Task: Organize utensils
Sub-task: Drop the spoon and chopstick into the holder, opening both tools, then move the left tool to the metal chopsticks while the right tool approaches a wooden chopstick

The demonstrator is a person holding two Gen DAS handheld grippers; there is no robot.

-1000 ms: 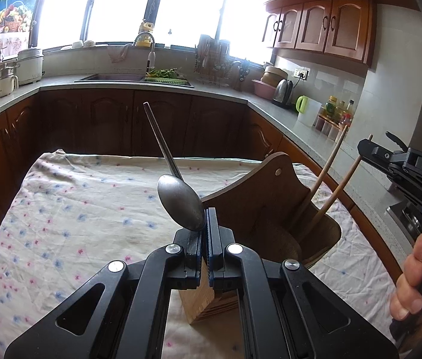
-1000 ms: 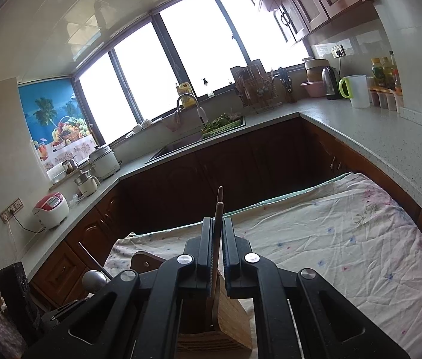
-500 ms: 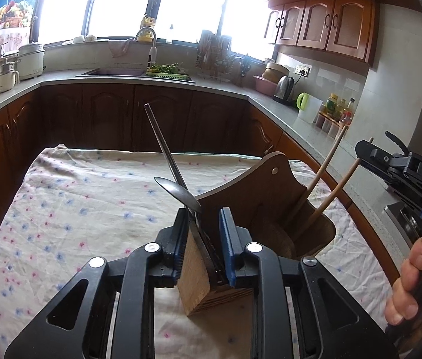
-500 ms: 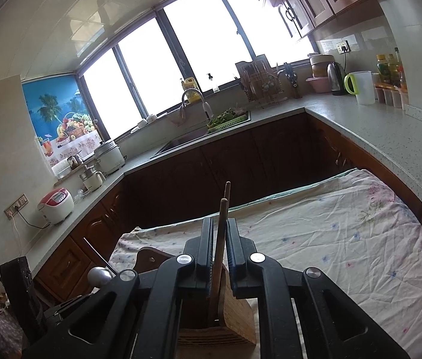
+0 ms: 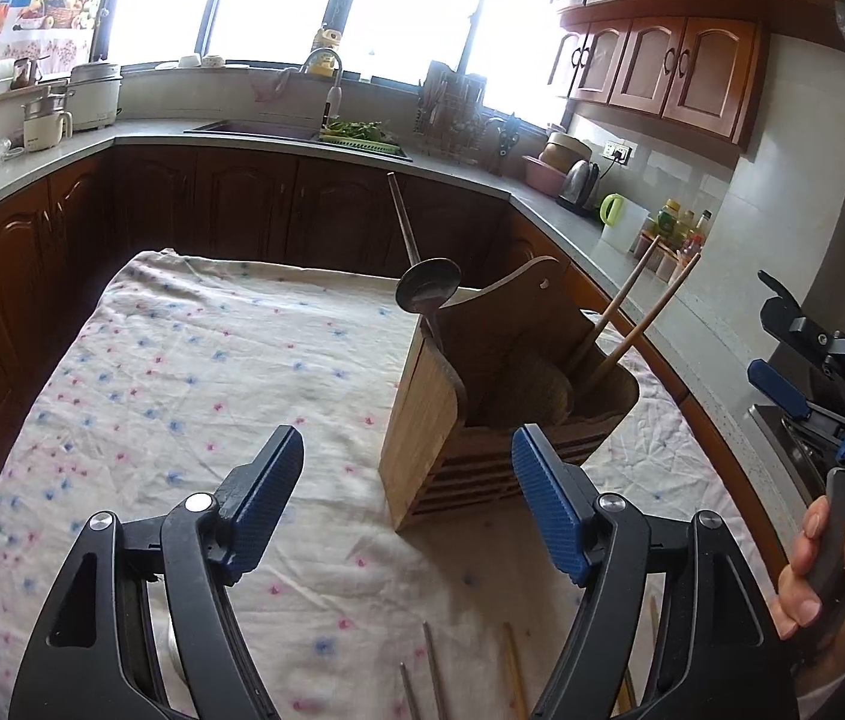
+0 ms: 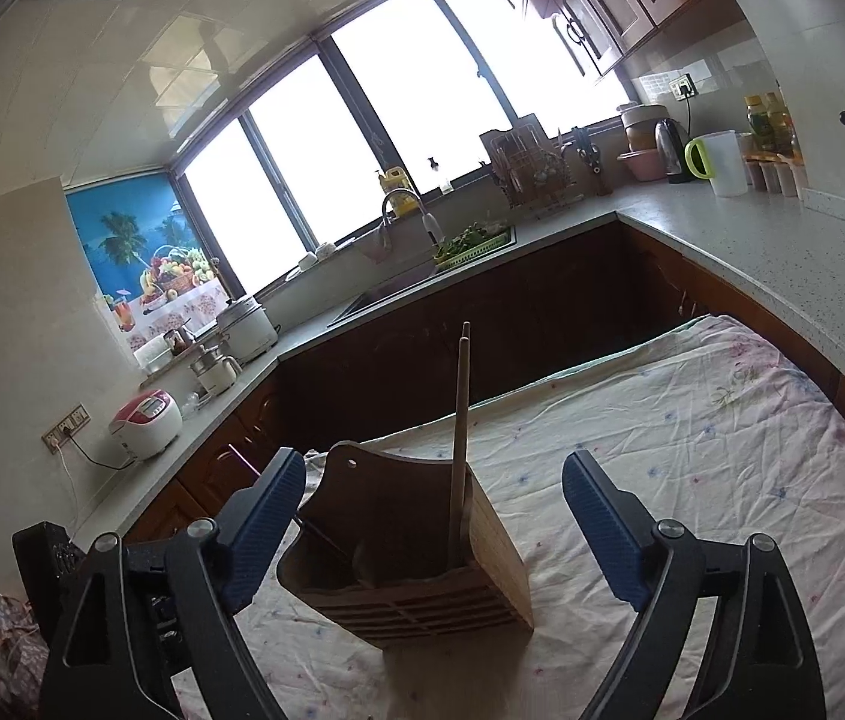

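A wooden utensil holder [image 5: 422, 420] stands on the flowered tablecloth [image 5: 182, 390]. In its left corner stands a metal spoon [image 5: 428, 289], bowl up, with a second metal handle [image 5: 403, 222] behind it. Two wooden chopsticks [image 5: 632, 312] lean out of its right side. My left gripper [image 5: 407, 501] is short of the holder, its jaws opening and empty. In the right wrist view the holder [image 6: 482, 564] and chopsticks [image 6: 461, 420] stand beyond my right gripper [image 6: 434, 522], whose jaws are also opening and empty. A hand [image 5: 830, 564] holds the right gripper [image 5: 782, 342].
More utensils lie on the cloth at the near edge: metal handles [image 5: 434, 678] and a wooden chopstick [image 5: 515, 678]. Dark wooden cabinets and a grey counter [image 6: 782, 252] with a sink [image 5: 278, 129], a kettle and jars ring the table on three sides.
The left gripper let go of the spoon, which now stands in the holder. The right gripper let go of the chopstick, now in the holder. Both opened wide and drew back.
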